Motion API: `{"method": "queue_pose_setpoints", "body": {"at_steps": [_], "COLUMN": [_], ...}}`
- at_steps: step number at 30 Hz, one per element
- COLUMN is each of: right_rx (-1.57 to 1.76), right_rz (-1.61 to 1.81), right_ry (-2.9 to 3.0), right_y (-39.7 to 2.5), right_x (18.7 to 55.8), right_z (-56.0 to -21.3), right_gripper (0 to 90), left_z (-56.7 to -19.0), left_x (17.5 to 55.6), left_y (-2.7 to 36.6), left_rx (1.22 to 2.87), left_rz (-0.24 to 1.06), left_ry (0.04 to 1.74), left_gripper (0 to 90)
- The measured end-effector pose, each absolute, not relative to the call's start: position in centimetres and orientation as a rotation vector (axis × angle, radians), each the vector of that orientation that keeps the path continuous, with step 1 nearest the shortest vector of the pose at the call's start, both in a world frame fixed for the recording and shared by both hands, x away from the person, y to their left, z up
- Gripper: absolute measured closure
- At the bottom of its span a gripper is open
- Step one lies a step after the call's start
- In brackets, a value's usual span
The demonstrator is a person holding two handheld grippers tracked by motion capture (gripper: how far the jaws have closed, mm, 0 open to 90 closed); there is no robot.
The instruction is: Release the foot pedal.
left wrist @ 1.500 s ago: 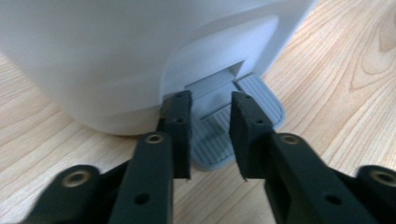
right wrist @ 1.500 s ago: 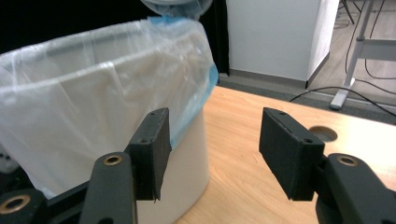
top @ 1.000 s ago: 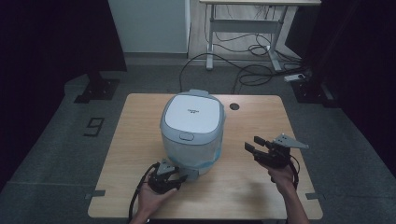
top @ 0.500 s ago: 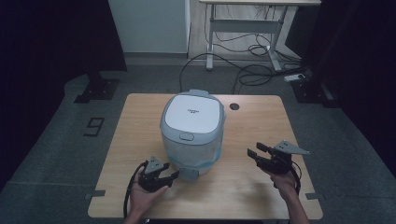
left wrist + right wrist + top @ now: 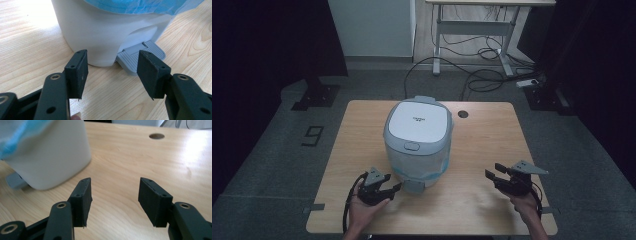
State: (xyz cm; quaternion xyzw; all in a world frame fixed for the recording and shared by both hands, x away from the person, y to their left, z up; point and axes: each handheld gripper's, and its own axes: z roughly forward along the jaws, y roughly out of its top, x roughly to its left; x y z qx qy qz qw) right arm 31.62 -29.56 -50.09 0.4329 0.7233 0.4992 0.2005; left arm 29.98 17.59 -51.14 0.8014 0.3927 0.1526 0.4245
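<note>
Standing near the middle of the wooden table (image 5: 482,150), a white pedal bin (image 5: 418,140) with a closed grey-rimmed lid keeps its grey foot pedal (image 5: 416,186) pointed at the near edge; the rim of a blue liner (image 5: 432,172) shows around its lower body. Just left of the pedal and a little nearer, the left gripper (image 5: 393,189) sits low over the tabletop in the person's left hand, its jaws spread apart with nothing between them. From the left gripper view, the left gripper (image 5: 112,72) aims at the base of the bin (image 5: 105,32), and the ribbed pedal (image 5: 140,56) lies beyond the gap, closer to the right-hand jaw, with bare wood between jaws and pedal. The blue liner (image 5: 135,6) hangs across the top of that view. Well to the right of the bin, near the table's near right corner, the right gripper (image 5: 493,172) is held in the person's right hand, jaws likewise wide apart and holding nothing. The right gripper view shows the right gripper (image 5: 115,195) over bare tabletop, the bin (image 5: 50,152) off to the far left of it and a round cable hole (image 5: 156,136) in the far part of the table
</note>
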Motion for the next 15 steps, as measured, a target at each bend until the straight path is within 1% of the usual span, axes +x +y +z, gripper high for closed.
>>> {"method": "queue_pose_setpoints", "body": {"at_steps": [10, 15], "right_rx": [1.275, 1.297], "right_rz": [1.308, 1.294], "right_ry": [2.059, 2.061], "right_y": [-30.4, -30.5], "right_x": [31.6, 31.9], "right_z": [-52.4, -52.9], "right_gripper": [43.9, 43.9], "left_z": [-51.3, -51.4], "left_x": [30.0, 30.1], "left_y": [18.1, 18.3], "left_rx": [2.011, 2.015], "left_rz": [0.38, 0.377], "left_ry": [0.99, 0.994], "left_gripper": [42.0, 42.0]}}
